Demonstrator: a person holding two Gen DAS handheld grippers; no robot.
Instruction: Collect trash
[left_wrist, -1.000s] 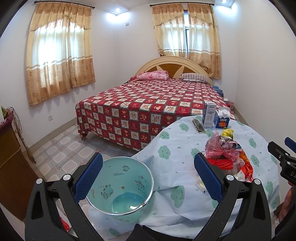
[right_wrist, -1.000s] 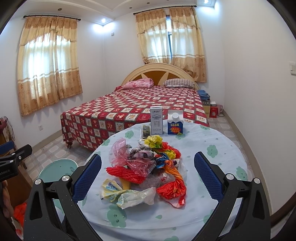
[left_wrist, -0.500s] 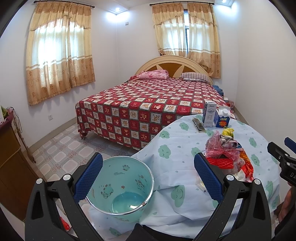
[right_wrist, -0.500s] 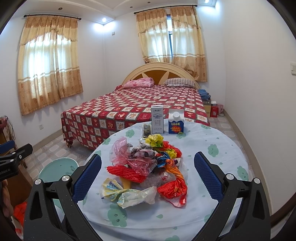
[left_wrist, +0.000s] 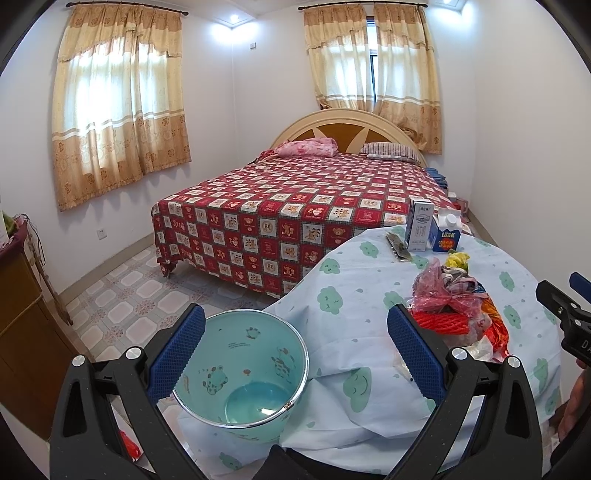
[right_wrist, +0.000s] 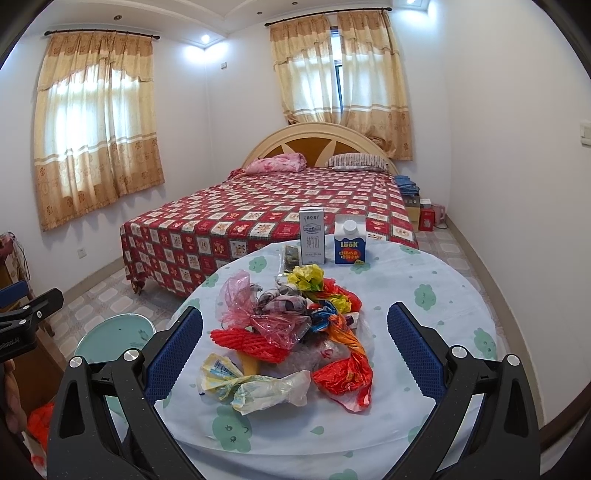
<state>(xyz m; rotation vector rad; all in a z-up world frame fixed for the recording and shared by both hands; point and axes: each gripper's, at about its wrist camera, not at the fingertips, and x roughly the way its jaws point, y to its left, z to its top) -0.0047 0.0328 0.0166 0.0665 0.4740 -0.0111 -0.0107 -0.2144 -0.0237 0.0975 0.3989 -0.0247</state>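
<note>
Blue-padded fingers of the right gripper (right_wrist: 294, 350) stand wide apart, empty, above the near edge of the worktop (right_wrist: 436, 332). Between them lies the trash pile (right_wrist: 295, 332): a pale crumpled wrapper (right_wrist: 258, 387) nearest, then red netting (right_wrist: 251, 341), pink film and orange-red bags heaped toward the worktop's middle. Beyond, at the far edge, two cartons (right_wrist: 330, 240) stand upright side by side. The left gripper (left_wrist: 295, 354), also spread and empty, hangs over the teal bin (left_wrist: 243, 373), which stands on the floor just beside the worktop's left edge. Suggested approach: take the nearest wrapper first, pinching its bunched middle, since loose film may snag neighbours; carry it low across the left edge to the bin.
</note>
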